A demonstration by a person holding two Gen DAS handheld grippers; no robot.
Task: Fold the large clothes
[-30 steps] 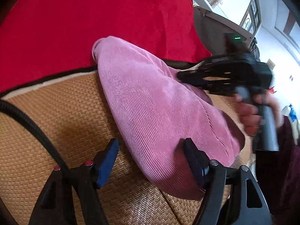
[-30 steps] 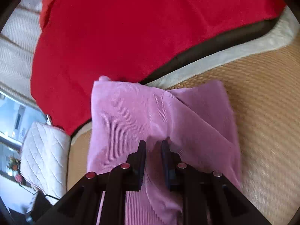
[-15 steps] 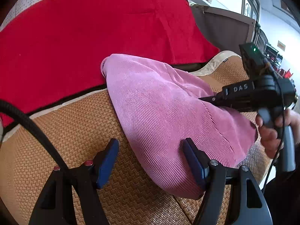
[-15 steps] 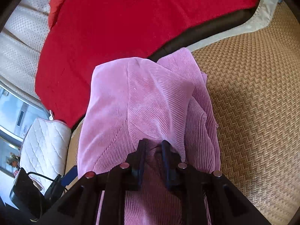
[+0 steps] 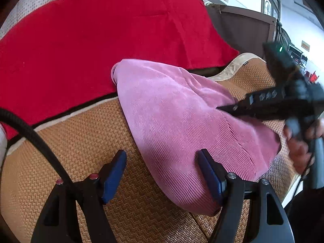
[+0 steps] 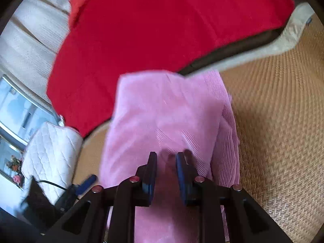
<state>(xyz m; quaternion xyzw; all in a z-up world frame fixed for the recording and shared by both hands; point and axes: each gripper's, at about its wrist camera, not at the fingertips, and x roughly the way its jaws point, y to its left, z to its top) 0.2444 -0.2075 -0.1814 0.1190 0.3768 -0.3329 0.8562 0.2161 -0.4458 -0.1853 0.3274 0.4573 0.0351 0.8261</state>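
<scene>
1. The pink corduroy garment (image 5: pixel 182 125) lies folded on the woven mat (image 5: pixel 70 141), running from centre frame to the lower right in your left wrist view. Its far end touches the edge of the red blanket (image 5: pixel 101 36), which fills the upper half.
2. Your left hand-held gripper (image 5: pixel 162 174) has its blue pads wide apart, nothing clamped. The left pad sits over bare mat; the right pad sits over the garment's near edge. Cannot tell if it touches the cloth.
3. Your right hand-held gripper (image 6: pixel 166 174) has its jaws opening, with a narrow gap between the pads. Pink cloth shows in the gap and under it; the pads don't appear to press on it, though the frame is blurred.
4. In the left wrist view the right hand-held gripper (image 5: pixel 228 108) comes in from the right edge, its tip at the garment's upper fold, your hand (image 5: pixel 299 145) on the handle.
5. In the right wrist view the garment (image 6: pixel 162 117) fills the centre and bottom of the frame, mat (image 6: pixel 283 121) to the right, a white quilted cushion (image 6: pixel 50 145) at lower left.
6. A black cable (image 5: pixel 30 133) crosses the lower left of the left wrist view.
</scene>
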